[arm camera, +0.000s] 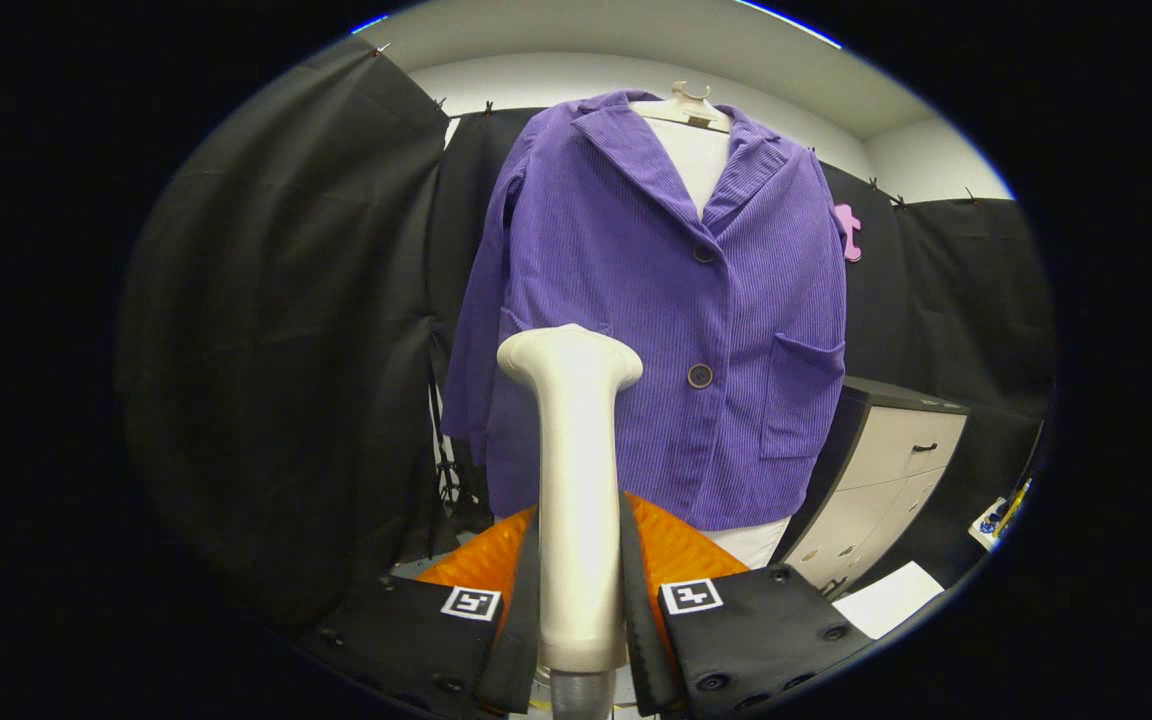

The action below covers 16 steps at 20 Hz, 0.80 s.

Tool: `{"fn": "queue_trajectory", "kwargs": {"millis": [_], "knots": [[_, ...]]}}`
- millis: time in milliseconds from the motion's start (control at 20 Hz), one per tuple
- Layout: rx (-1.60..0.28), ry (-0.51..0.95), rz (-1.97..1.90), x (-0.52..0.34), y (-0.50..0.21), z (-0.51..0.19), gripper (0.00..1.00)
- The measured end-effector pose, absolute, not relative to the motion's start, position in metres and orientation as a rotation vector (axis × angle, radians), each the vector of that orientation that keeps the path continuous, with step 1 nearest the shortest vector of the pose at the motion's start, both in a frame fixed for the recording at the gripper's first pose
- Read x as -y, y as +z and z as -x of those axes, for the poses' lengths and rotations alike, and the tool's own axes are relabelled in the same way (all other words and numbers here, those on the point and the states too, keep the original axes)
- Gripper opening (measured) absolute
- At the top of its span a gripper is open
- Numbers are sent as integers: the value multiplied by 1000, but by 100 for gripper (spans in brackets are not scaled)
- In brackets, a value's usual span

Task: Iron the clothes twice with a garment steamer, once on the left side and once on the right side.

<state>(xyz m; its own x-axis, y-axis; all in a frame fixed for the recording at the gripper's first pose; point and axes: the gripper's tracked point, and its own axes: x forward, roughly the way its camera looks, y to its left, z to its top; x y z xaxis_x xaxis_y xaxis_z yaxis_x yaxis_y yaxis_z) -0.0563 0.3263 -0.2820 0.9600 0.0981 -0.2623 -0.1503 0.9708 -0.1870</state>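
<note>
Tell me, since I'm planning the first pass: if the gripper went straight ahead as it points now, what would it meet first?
Probably the purple jacket. The gripper is shut on the steamer, whose head sits in front of the jacket's lower front panel. How far apart they are is unclear.

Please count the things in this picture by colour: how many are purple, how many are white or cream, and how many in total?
Purple: 1, the jacket.
White or cream: 4, the steamer held between the fingers, the dress form under the jacket, the drawer cabinet, the paper sheet.
Total: 5.
</note>
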Motion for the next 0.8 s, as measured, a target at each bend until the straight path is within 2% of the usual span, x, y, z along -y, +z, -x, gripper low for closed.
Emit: {"fn": "queue_trajectory", "kwargs": {"millis": [350, 800], "knots": [[-341, 131, 214, -322, -319, 72, 45], [-352, 143, 208, -320, -310, 78, 45]]}}
